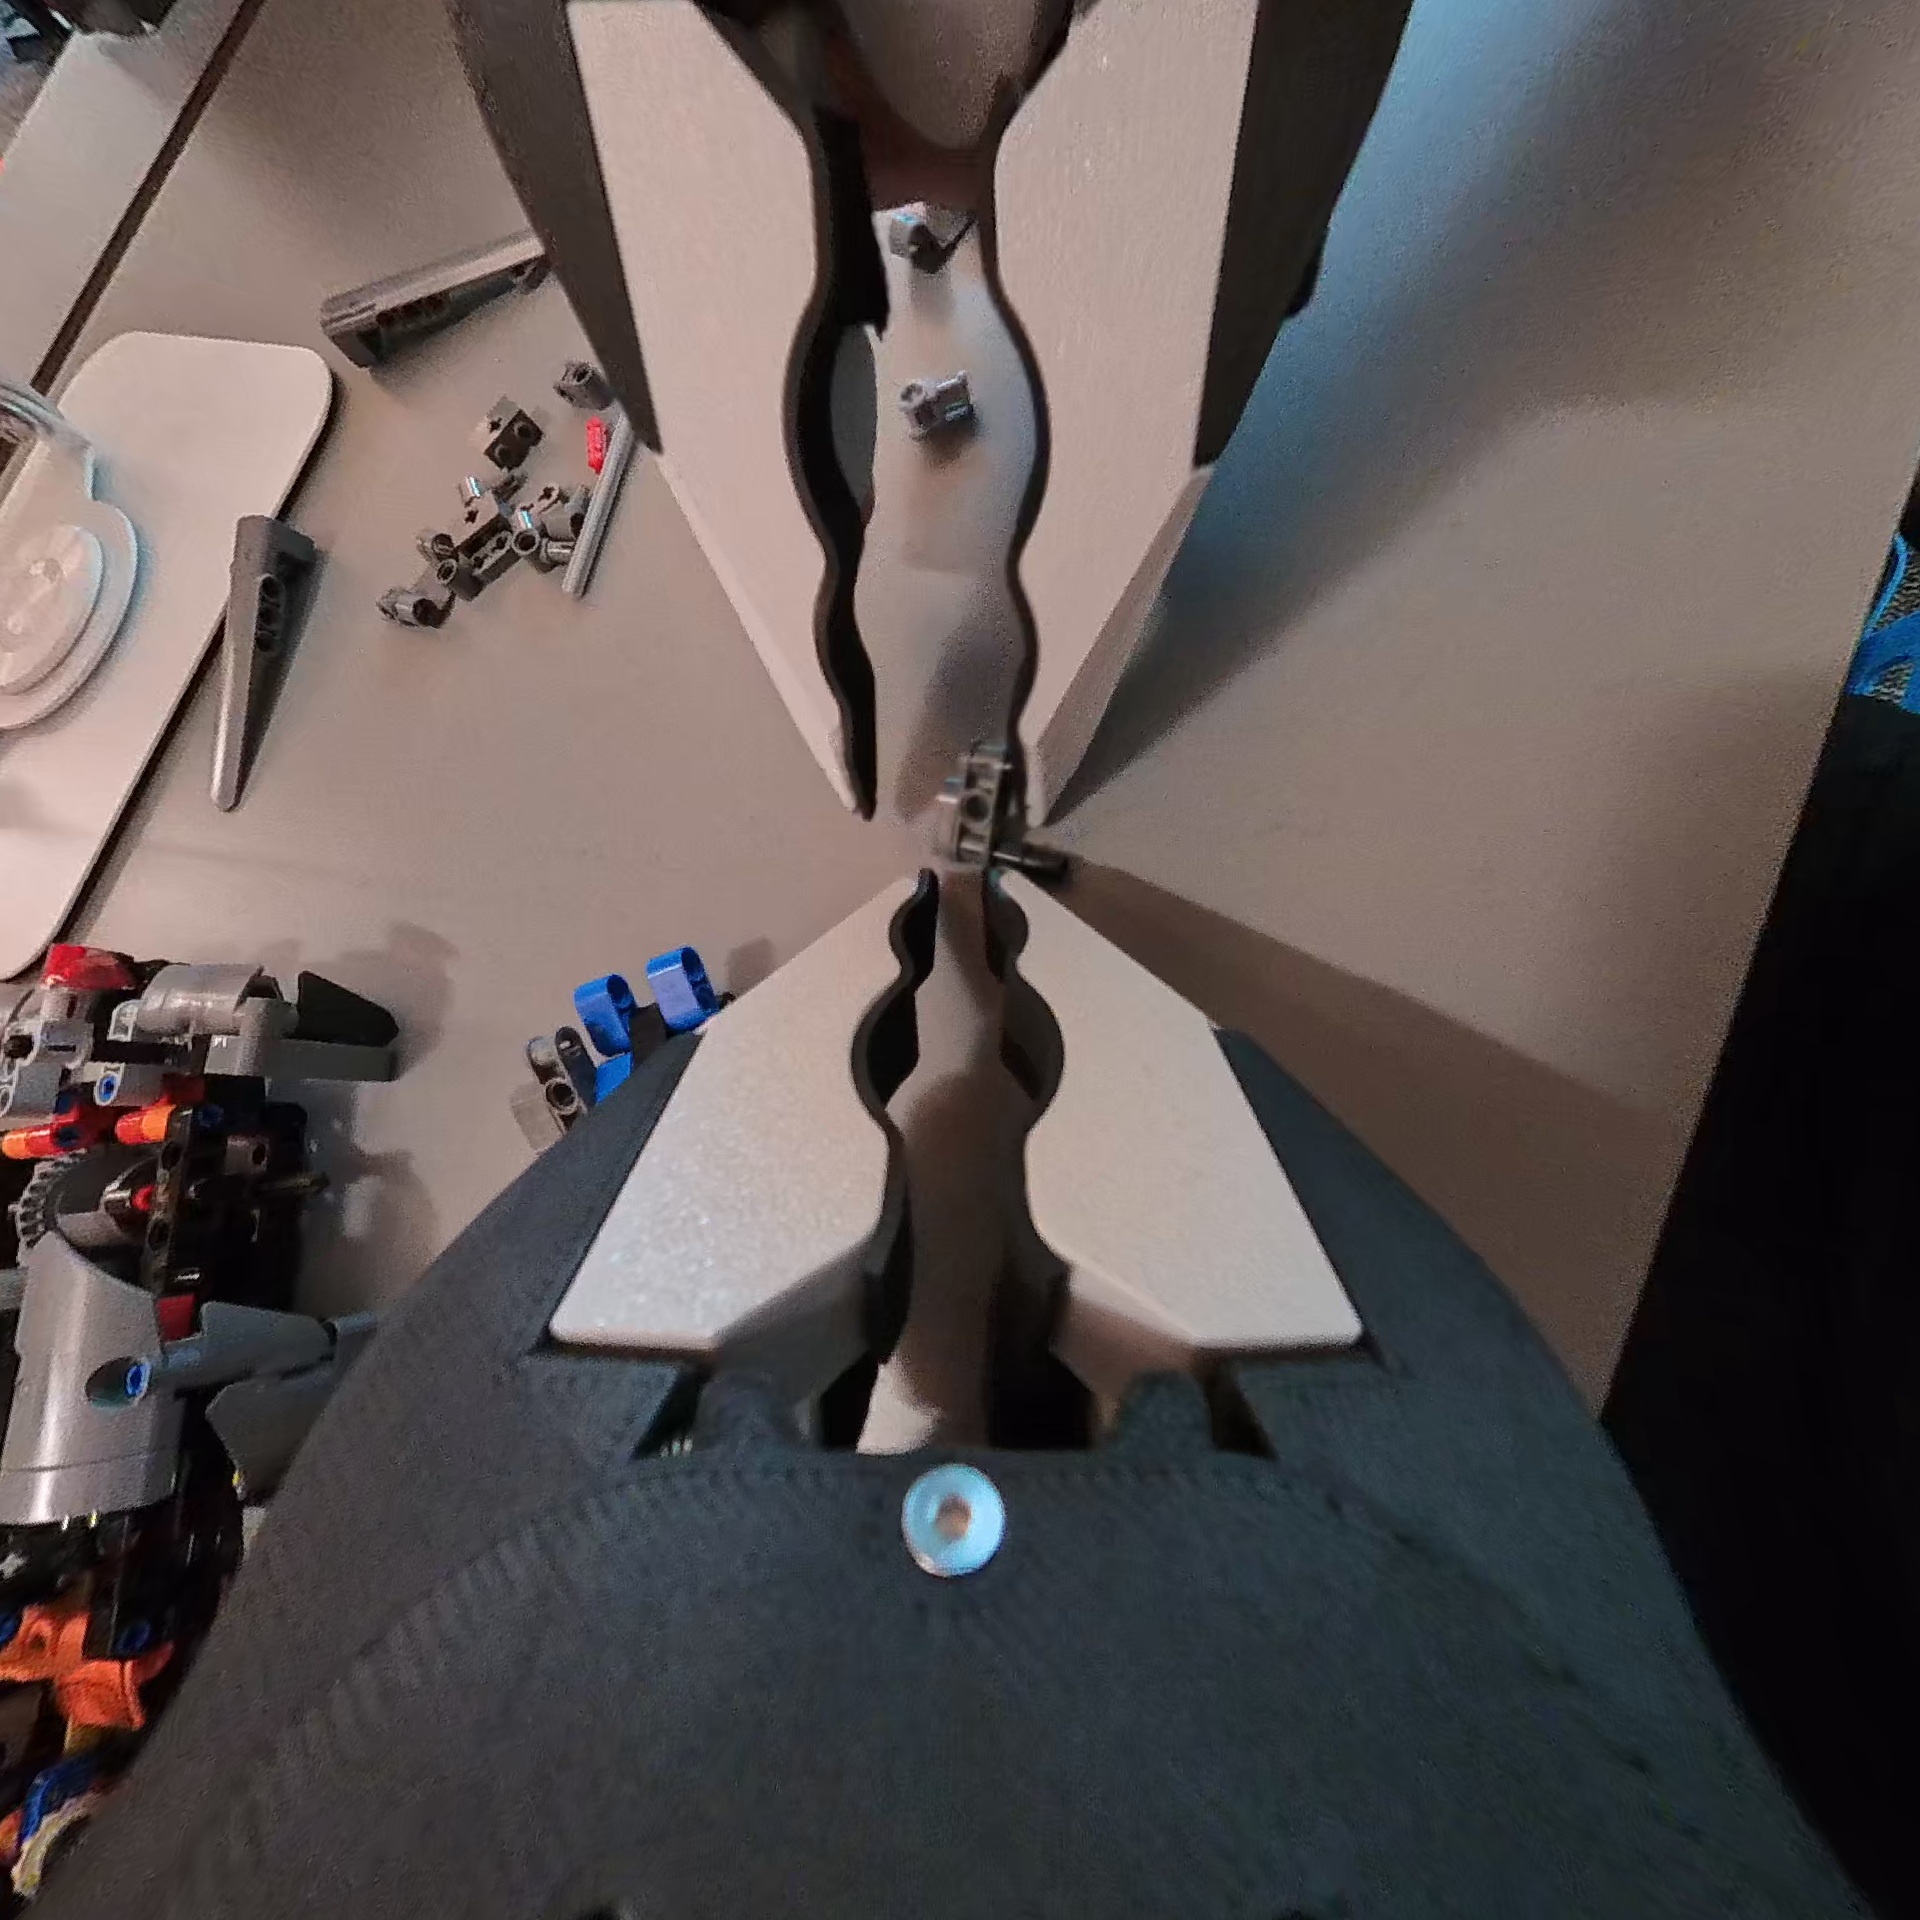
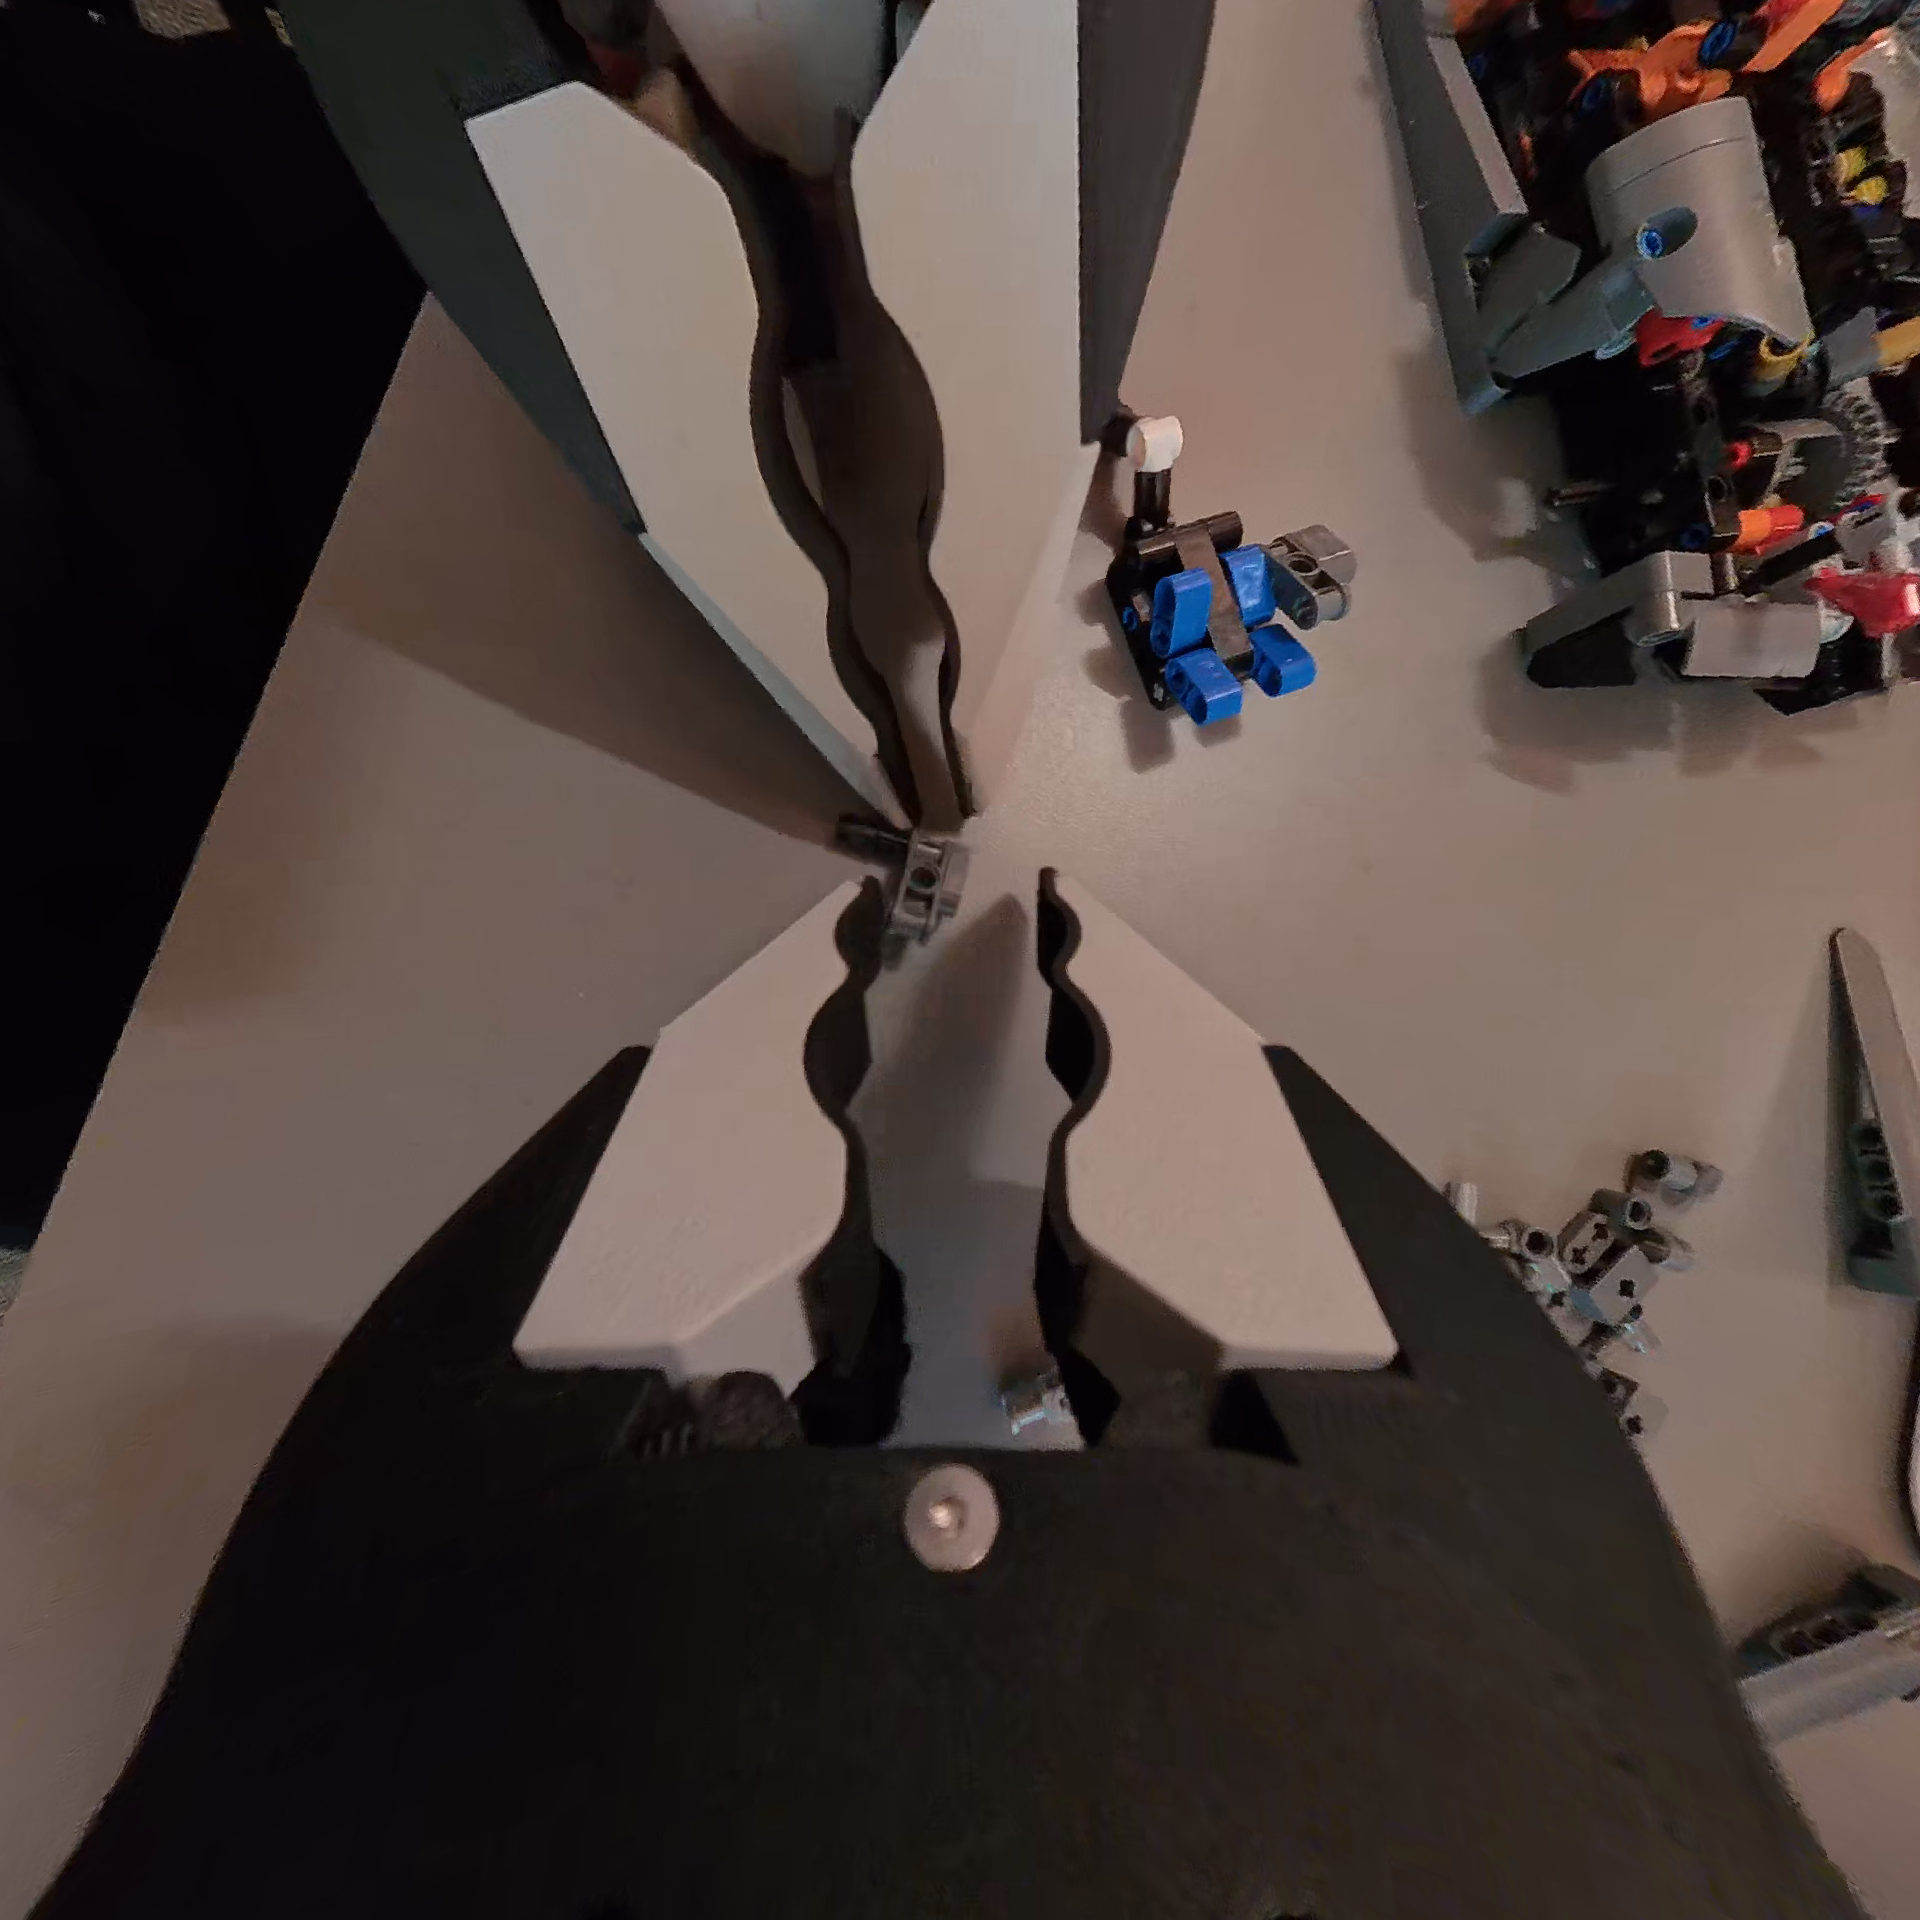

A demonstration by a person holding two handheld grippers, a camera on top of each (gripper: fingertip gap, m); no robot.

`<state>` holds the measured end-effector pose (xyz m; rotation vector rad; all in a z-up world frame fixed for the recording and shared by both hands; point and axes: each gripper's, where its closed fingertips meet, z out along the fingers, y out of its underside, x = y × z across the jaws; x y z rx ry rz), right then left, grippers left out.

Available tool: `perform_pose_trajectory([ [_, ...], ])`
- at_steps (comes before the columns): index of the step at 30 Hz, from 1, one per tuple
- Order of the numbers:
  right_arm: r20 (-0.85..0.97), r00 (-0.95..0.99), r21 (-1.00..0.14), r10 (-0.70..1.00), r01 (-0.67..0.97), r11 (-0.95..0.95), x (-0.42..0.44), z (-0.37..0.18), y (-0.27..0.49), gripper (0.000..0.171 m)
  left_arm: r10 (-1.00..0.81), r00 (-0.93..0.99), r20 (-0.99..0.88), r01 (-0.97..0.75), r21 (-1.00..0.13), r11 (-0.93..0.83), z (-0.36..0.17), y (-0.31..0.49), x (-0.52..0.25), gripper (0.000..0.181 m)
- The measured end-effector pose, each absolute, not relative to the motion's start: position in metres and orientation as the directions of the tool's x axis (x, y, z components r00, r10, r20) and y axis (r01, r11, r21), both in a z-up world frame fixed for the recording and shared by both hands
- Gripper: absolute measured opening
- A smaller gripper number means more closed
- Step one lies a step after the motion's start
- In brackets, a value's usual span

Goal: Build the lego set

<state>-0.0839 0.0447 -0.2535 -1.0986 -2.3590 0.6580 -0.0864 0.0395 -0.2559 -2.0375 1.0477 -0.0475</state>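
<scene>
My left gripper (image 1: 964, 883) is shut on a small grey Lego connector (image 1: 971, 808) with a black pin (image 1: 1034, 858) sticking out of its side, held just above the grey table. In the right wrist view the left gripper (image 2: 930, 810) comes in from the top with the connector (image 2: 923, 885) at its tips. My right gripper (image 2: 954, 881) faces it tip to tip, and its jaws stand open. The connector sits just inside its left fingertip (image 2: 860, 889). The right gripper also shows at the top of the left wrist view (image 1: 951, 810).
The partly built model (image 2: 1714, 416) stands to one side, with a blue and black sub-assembly (image 2: 1216, 613) near it. A pile of small grey parts (image 2: 1590, 1268), a dark pointed panel (image 2: 1870, 1122) and a grey beam (image 2: 1829, 1652) lie nearby. The table edge (image 1: 1662, 1299) is close. Both grippers' tips are close together, under 4 cm apart.
</scene>
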Motion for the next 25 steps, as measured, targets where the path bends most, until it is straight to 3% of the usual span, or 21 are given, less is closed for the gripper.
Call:
perform_pose_trajectory([
  [4,0.162,-0.591,-0.595,0.79,0.581,0.556,-0.08,-0.253,0.046,0.037,-0.693,0.649,-0.315,-0.662,-0.683,-0.309,-0.256,0.041,-0.087,0.006],
  [17,0.148,-0.488,-0.544,0.86,0.686,0.482,-0.067,-0.249,0.042,0.044,-0.715,0.624,-0.314,-0.678,-0.672,-0.297,-0.254,0.037,-0.08,0.004],
  [25,0.121,-0.453,-0.564,0.883,0.701,0.437,-0.073,-0.255,0.038,0.031,-0.71,0.62,-0.334,-0.689,-0.665,-0.288,-0.257,0.041,-0.075,0.0],
])
